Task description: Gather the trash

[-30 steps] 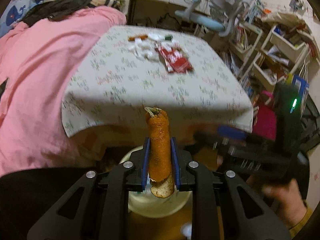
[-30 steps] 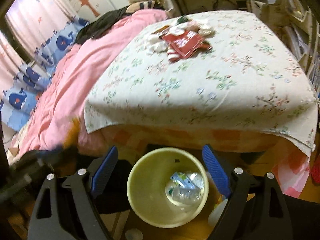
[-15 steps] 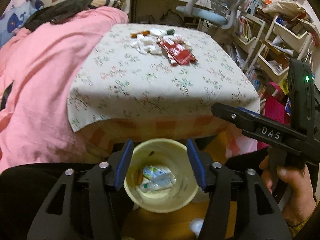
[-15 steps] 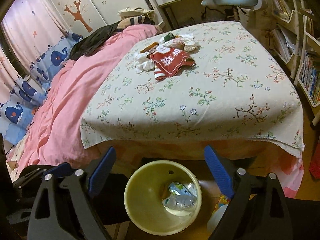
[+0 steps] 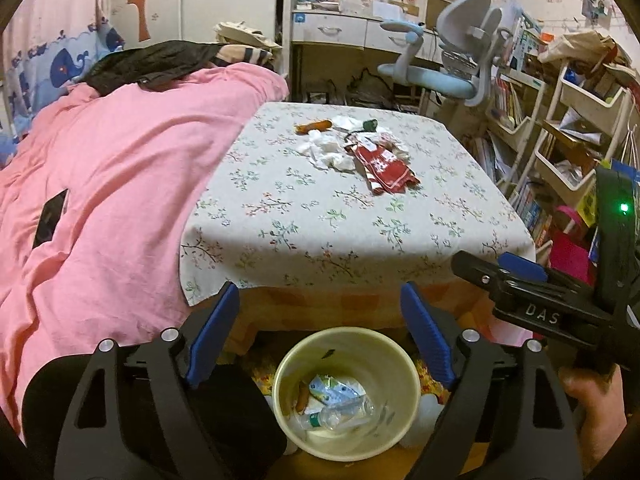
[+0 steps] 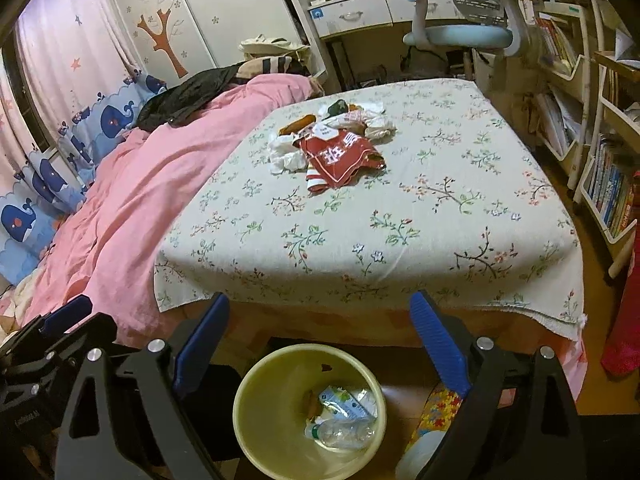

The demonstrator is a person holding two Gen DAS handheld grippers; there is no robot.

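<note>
A pale yellow bin (image 5: 404, 364) (image 6: 248, 388) stands on the floor in front of the table. It holds a plastic bottle (image 5: 340, 414) (image 6: 340, 434), a wrapper and an orange peel piece (image 5: 303, 398). My left gripper (image 5: 320, 336) is open and empty above the bin. My right gripper (image 6: 320, 340) is open and empty above it too. On the far part of the floral tablecloth (image 5: 300, 220) (image 6: 440, 208) lies a trash pile: a red wrapper (image 5: 384, 166) (image 6: 340, 158), white crumpled tissues (image 5: 324, 152) (image 6: 284, 156) and an orange piece (image 5: 314, 125) (image 6: 296, 124).
A pink blanket (image 5: 100, 184) (image 6: 132, 200) lies left of the table. An office chair (image 5: 452, 64) and a desk stand behind it. Shelves with books (image 5: 560, 132) (image 6: 608, 160) fill the right side. The right gripper shows in the left wrist view (image 5: 536, 296).
My left gripper opened and let go of the orange peel piece, which now lies in the bin. Both grippers have drawn back and risen a little from the bin.
</note>
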